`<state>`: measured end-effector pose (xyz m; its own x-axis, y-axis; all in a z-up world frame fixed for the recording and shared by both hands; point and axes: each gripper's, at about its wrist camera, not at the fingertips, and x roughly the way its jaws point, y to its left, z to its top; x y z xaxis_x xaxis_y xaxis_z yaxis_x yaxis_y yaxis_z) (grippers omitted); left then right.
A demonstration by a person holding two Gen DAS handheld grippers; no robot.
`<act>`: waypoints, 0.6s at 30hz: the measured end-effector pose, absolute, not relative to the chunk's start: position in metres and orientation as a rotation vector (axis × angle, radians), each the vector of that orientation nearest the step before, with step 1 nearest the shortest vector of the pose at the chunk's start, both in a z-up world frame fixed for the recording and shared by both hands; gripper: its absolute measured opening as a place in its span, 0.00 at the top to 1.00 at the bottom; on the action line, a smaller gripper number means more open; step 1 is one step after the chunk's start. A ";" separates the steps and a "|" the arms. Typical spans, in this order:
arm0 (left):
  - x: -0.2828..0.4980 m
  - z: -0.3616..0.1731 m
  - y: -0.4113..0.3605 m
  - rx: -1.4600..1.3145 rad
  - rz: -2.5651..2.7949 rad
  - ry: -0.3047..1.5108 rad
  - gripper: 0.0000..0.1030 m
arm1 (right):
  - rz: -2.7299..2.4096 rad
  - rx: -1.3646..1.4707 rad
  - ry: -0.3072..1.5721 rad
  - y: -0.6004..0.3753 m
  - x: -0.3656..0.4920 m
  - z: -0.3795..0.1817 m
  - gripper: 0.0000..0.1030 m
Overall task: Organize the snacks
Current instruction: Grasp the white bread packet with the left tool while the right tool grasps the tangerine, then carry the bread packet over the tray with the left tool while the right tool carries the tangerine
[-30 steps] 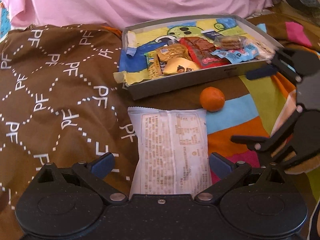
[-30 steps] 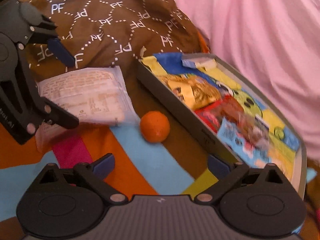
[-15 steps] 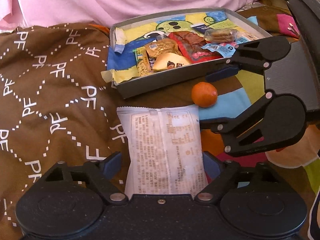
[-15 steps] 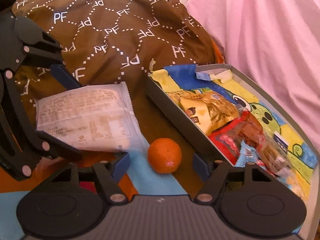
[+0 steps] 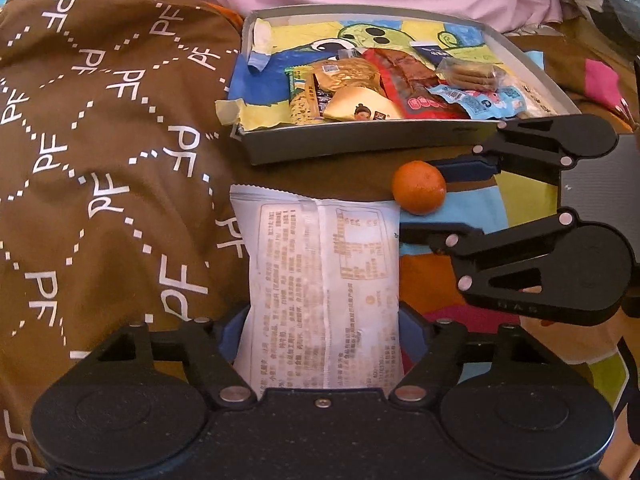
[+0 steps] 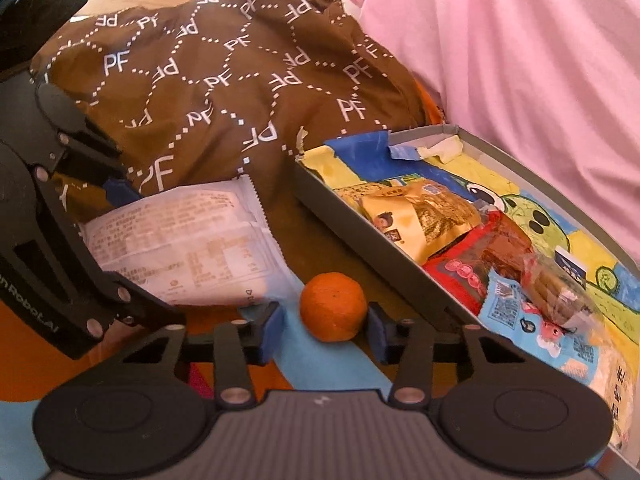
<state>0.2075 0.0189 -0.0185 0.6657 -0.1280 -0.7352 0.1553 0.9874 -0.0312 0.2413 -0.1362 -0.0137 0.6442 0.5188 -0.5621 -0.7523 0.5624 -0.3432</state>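
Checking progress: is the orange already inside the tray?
No, the orange lies on the cloth outside the tray, between the right gripper's open fingers.

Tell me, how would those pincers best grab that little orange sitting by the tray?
Across its round middle, coming in low along the blanket from the side away from the tray. The mandarin is a small ball, so a grip at its widest part probably won't slip. The right gripper already sits that way, open, one finger at each side. The white snack packet lies close on one flank.
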 end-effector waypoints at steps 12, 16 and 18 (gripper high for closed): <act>0.193 -0.017 0.014 -0.087 -0.144 0.864 0.31 | 0.714 -0.452 0.455 -0.169 0.214 -0.007 0.63; 0.182 -0.019 0.002 -0.113 -0.178 0.896 0.31 | 0.677 -0.399 0.484 -0.192 0.186 -0.003 0.63; 0.175 -0.020 -0.005 -0.122 -0.194 0.908 0.31 | 0.646 -0.369 0.503 -0.206 0.173 -0.001 0.63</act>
<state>0.1750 -0.0048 -0.0205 0.5997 -0.2180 -0.7699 0.1154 0.9757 -0.1864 0.1728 -0.2062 -0.0009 0.6865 0.4761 -0.5495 -0.6497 0.7411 -0.1695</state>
